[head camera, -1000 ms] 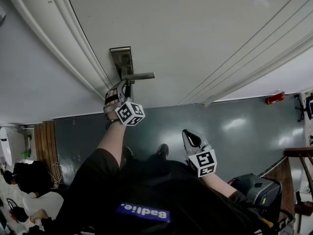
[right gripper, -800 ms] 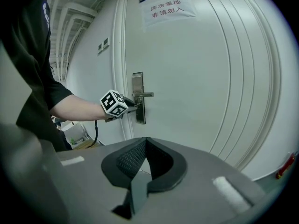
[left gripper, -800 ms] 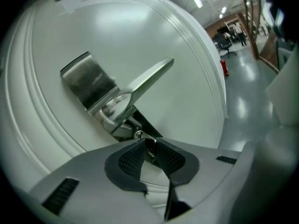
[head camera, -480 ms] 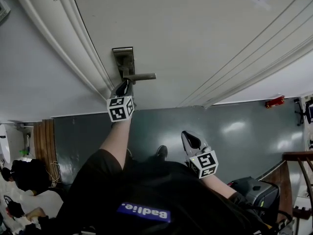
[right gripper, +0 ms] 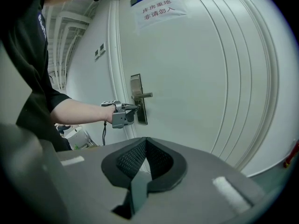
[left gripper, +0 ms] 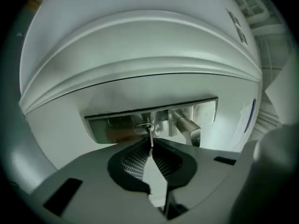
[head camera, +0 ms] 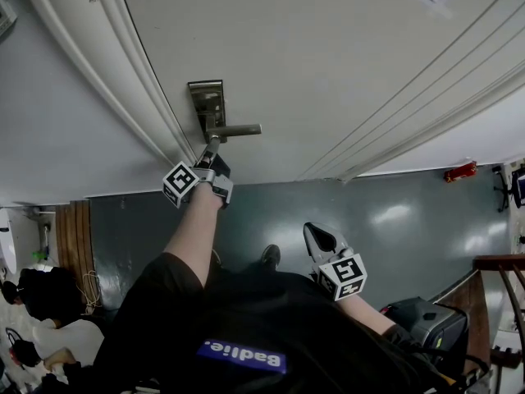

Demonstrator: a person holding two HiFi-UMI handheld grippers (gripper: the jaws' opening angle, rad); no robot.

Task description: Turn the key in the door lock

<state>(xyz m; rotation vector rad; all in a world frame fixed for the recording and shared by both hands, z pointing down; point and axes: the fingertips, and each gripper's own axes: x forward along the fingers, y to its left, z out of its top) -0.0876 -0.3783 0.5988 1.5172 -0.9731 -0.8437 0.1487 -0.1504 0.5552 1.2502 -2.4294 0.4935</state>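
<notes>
Only the left gripper view shows the thin silver metal key (left gripper: 150, 135). It is a narrow bright sliver seen edge-on, its tip in the oval keyhole of the brushed steel lock plate (left gripper: 205, 108), just beside the stubby steel lever handle (left gripper: 189, 127). My left gripper (left gripper: 151, 146) has just been closing its jaws, and their ribbed black pads (left gripper: 133, 162) now pinch the key's near end between their tips. In the head view the key is too small to make out. There I see only my left gripper reaching to the plate beneath the handle on the white panelled door (head camera: 328, 56), with the dark grey-green floor (head camera: 394, 212) below. The right gripper view gives the side-on picture the others lack: the plate upright near the door's edge, the handle sticking out level, my left gripper's nose at the plate below it, and a white paper notice with red print (right gripper: 161, 10) high on the door. My right gripper (right gripper: 146, 141) hangs well apart from the lock, jaws clenched together on nothing.
</notes>
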